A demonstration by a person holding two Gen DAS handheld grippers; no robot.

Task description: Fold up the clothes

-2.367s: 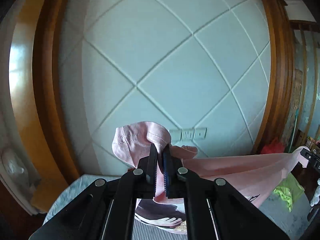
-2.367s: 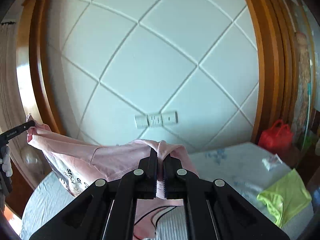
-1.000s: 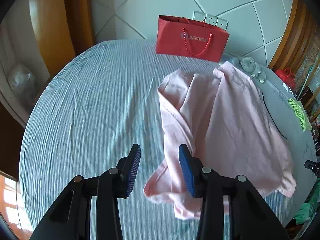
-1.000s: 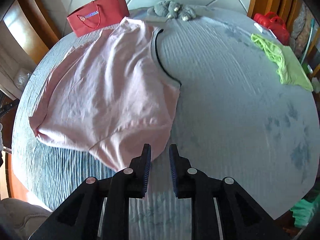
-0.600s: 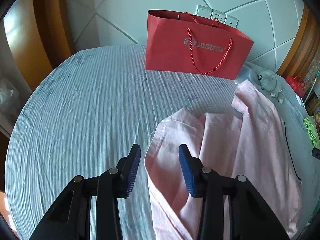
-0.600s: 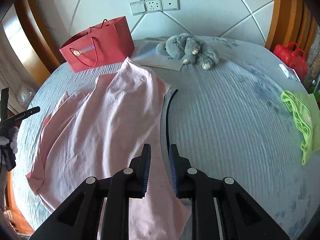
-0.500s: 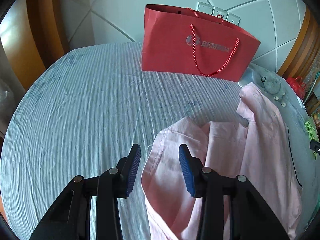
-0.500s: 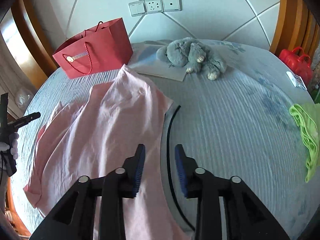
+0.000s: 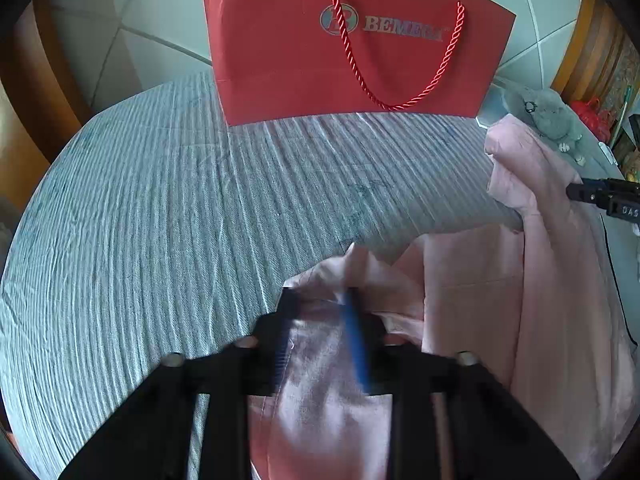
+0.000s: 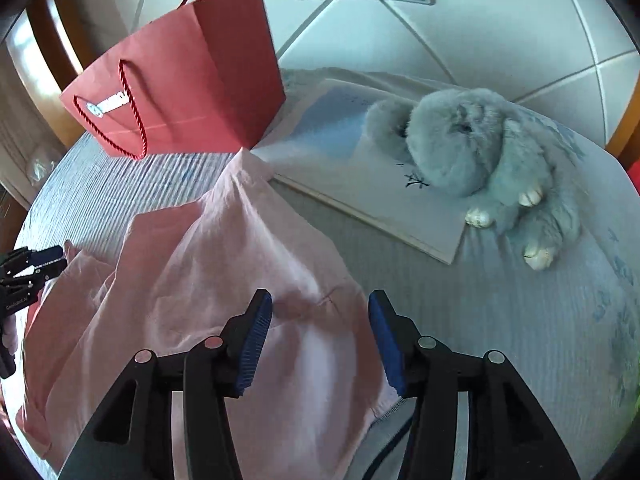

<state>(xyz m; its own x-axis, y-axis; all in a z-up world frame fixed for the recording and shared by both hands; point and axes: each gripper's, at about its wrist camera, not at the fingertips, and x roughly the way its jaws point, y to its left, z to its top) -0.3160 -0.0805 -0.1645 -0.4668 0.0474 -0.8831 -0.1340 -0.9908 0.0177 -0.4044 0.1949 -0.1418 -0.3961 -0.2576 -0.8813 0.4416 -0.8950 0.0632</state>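
Left wrist view shows the left gripper low over a bunched corner of the pink T-shirt, jaws apart with the fabric lying between the pads, though motion blur hides whether they have begun to bite. Right wrist view has the right gripper with jaws wide open and holding nothing, the garment spread on the bed directly beneath and between them, its hem just beside the right pad. Judged step: taking hold of two corners; next, both jaws should pinch the top layer only.
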